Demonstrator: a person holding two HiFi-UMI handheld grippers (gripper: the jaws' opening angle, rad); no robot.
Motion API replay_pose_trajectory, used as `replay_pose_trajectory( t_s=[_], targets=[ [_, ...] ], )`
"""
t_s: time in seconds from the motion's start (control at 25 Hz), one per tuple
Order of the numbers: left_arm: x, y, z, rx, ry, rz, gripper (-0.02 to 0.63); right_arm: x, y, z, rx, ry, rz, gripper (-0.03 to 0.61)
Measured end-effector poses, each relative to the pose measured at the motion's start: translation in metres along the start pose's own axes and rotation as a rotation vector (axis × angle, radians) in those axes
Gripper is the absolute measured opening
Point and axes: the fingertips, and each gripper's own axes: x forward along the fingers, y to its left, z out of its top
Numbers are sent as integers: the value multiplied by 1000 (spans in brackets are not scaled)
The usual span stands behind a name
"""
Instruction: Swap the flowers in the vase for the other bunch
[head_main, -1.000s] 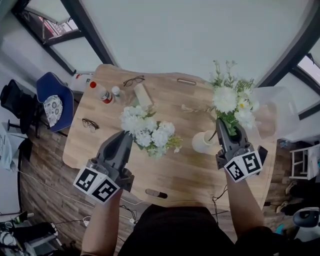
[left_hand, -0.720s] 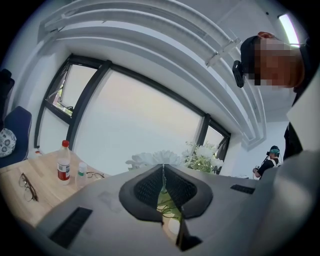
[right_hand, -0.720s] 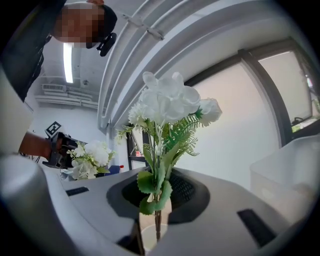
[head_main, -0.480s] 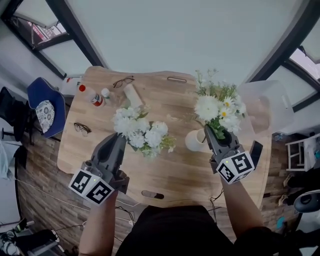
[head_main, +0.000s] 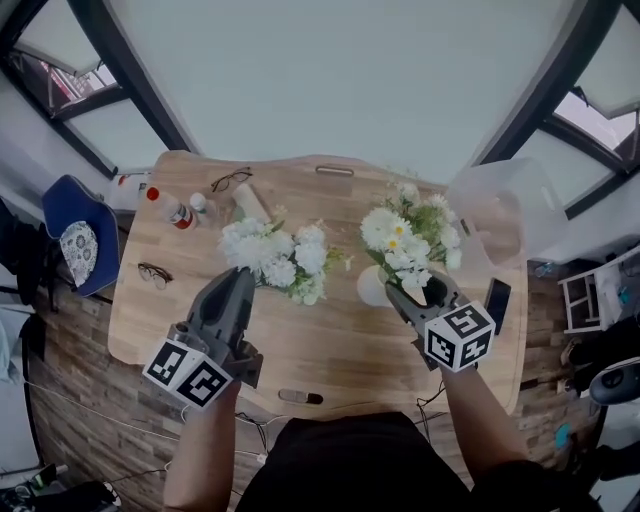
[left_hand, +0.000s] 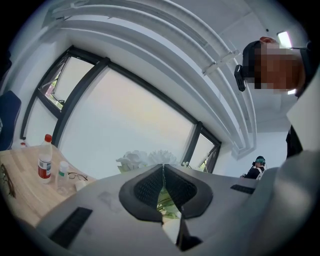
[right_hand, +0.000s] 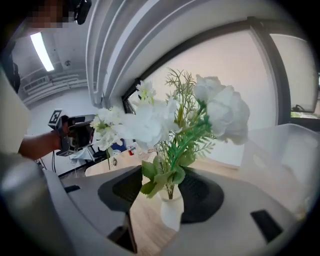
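White vase (head_main: 370, 288). Flowers (head_main: 400, 235) white with yellow centres, on green stems and leaves. Bunch (head_main: 272, 258) white too, with some pale green. Surface (head_main: 330, 335) of light brown wood grain. Blue chair (head_main: 55, 205) with a white patterned cushion (head_main: 78, 248). Bottle (head_main: 175, 212) with red cap and red label.

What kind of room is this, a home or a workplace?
Probably a workplace, an office or lab, rather than a home: a large wooden table, a blue office chair beside it, tall dark-framed windows, and a strip light on the ceiling.
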Motion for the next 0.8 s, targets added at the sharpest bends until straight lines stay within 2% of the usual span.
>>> replay_pose_trajectory(
  t_s=[0.2, 0.4, 0.52, 0.68, 0.76, 0.8],
  targets=[
    [5, -23, -2, 1, -19, -33, 12, -30, 4, -20, 22, 47, 2, 257],
    [3, -17, 13, -5, -45, -54, 12, -45, 21, -11, 9, 40, -18, 264],
    [4, -22, 18, -8, -63, -67, 12, -69, 30, 9, -30, -49, -45, 264],
    [6, -34, 22, -4, -74, -97, 12, -118, 26, 59, -100, -270, -150, 262],
    [5, -39, 23, -7, -75, -104, 12, -135, 17, 75, -91, -329, -192, 254],
    [4, -41, 24, -10, -76, -104, 12, -141, 11, 80, -63, -346, -198, 225]
  ],
)
